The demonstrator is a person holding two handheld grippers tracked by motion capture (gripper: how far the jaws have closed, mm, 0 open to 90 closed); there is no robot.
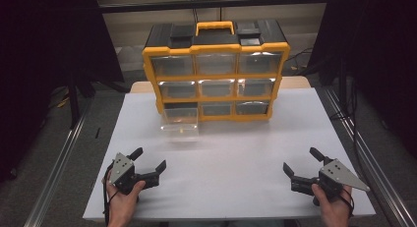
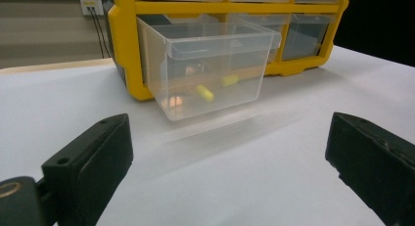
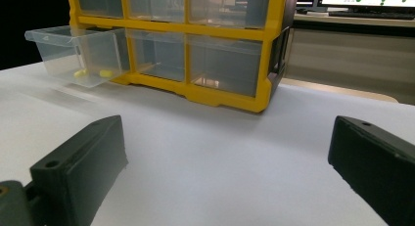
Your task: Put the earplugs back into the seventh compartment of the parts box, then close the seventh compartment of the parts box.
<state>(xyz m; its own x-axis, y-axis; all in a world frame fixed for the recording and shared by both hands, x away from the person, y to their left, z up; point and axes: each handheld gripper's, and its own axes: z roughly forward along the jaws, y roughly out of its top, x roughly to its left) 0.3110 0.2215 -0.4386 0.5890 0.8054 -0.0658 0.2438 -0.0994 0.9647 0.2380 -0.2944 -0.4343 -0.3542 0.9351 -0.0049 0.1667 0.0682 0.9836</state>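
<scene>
At the left of the high view, the left gripper rested low over the white surface, held in the person's left hand. Its jaws were spread wide with nothing between them. In its own view they framed a clear drawer pulled out of the bottom-left slot of the yellow organiser. The drawer lay straight ahead of this gripper, well apart from it, with bare surface between. Its long axis ran from the cabinet towards the person, so its front wall faced the gripper squarely. Two small yellow pieces lay on the drawer's floor, one nearer the front wall, the other further back.

Moving right, the organiser stood upright at the far middle of the surface, with three rows of three clear drawers; the other eight looked pushed in.

At the right, the right gripper sat near the front edge in the right hand, its jaws likewise spread and empty. From there the open drawer lay well off to the left and farther away, across the front of the cabinet.

The left gripper was therefore the nearer one and the better lined up. Whether it was to push the drawer shut or reach inside, a move forward along the drawer's own axis looked the likeliest.
</scene>
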